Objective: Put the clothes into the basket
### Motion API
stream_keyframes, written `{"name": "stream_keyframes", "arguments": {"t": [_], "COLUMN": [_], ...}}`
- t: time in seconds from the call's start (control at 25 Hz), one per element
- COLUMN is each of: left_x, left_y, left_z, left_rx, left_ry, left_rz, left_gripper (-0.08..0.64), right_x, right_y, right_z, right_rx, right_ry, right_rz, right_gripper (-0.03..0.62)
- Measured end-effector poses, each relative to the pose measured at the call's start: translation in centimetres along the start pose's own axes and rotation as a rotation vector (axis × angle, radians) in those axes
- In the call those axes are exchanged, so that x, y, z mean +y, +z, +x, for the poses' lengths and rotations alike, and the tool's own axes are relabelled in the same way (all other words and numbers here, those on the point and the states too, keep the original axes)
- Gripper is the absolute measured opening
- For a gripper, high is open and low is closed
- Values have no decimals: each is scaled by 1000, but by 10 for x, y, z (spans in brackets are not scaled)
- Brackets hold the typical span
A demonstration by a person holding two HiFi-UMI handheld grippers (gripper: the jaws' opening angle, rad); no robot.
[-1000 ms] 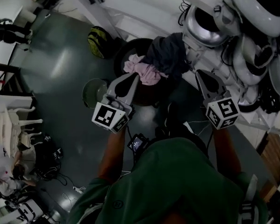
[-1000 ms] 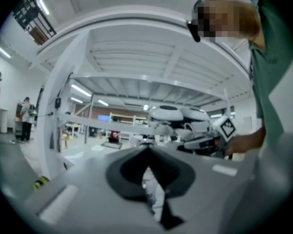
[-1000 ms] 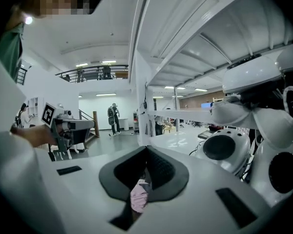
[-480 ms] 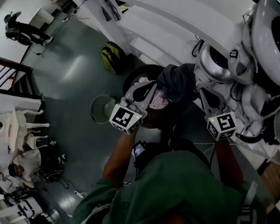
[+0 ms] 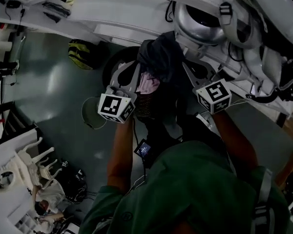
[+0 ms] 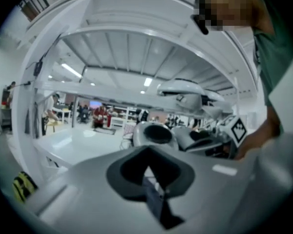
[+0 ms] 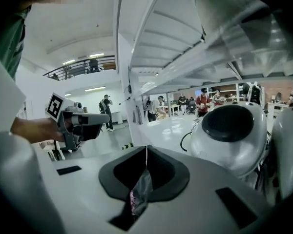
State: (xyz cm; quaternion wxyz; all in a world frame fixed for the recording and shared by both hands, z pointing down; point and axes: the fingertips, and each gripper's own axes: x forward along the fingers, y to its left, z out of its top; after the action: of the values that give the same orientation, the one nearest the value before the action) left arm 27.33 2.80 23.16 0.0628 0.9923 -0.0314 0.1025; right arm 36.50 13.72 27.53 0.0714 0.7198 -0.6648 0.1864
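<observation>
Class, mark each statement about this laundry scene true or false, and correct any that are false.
1. The left gripper and the right gripper both have their fingers shut. True.
2. The right gripper pinches fabric between its fingers. True.
3. The clothes lie flat on the floor. False: they hang bunched between the grippers, over the dark basket.
4. The backpack on the floor is red. False: it is yellow-green.

Head view looks steeply down on left claw [image 5: 132, 72] and right claw [image 5: 189, 72]; their views show each other.
</observation>
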Motion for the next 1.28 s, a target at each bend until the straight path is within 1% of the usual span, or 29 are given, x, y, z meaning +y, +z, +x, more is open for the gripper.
{"name": "stream_keyframes", "arguments": {"t": [0.16,0.28,0.36,0.4,0.44,0.48,0.56,0.68,0.76,0.84,0.96,1.08,1.12,1.16,1.2,1.24,1.28], "left_x": [18,30,37,41,44,48,56,67,70,71,71,72,72,72,70,69,66], "left_y": [-52,-95,-124,-139,-153,-166,-191,-218,-232,-247,-266,-278,-281,-282,-282,-281,-279], "left_z": [31,53,67,73,79,84,92,102,108,113,121,125,126,126,125,124,123], "left_rx": [73,129,158,170,181,189,201,208,207,214,238,257,258,258,260,262,265], "left_ry": [-42,-44,-36,-29,-19,-8,20,54,63,70,71,72,70,64,54,43,33], "left_rz": [-31,-41,-56,-69,-86,-106,-148,-195,-225,-250,-262,-266,-270,-272,-272,-269,-264], "left_gripper": [6,6,22,42,67,88,133,212,235,249,249,242,220,176,114,47,25], "right_x": [-6,-8,-12,-14,-15,-16,-19,-24,-25,-25,-25,-26,-27,-28,-28,-29,-28], "right_y": [-45,-77,-101,-114,-127,-140,-164,-194,-215,-236,-259,-267,-268,-268,-266,-264,-260], "right_z": [22,41,54,60,67,72,84,103,114,124,139,151,152,152,151,148,145], "right_rx": [40,65,87,103,121,140,172,204,234,272,302,306,306,305,305,303,301], "right_ry": [-54,-71,-78,-78,-76,-71,-59,-51,-48,-45,-41,-42,-43,-44,-44,-45,-43], "right_rz": [88,116,133,149,170,189,212,234,237,236,253,263,267,270,270,264,251], "right_gripper": [6,6,9,34,118,179,198,246,270,281,282,282,282,279,253,210,157]}}
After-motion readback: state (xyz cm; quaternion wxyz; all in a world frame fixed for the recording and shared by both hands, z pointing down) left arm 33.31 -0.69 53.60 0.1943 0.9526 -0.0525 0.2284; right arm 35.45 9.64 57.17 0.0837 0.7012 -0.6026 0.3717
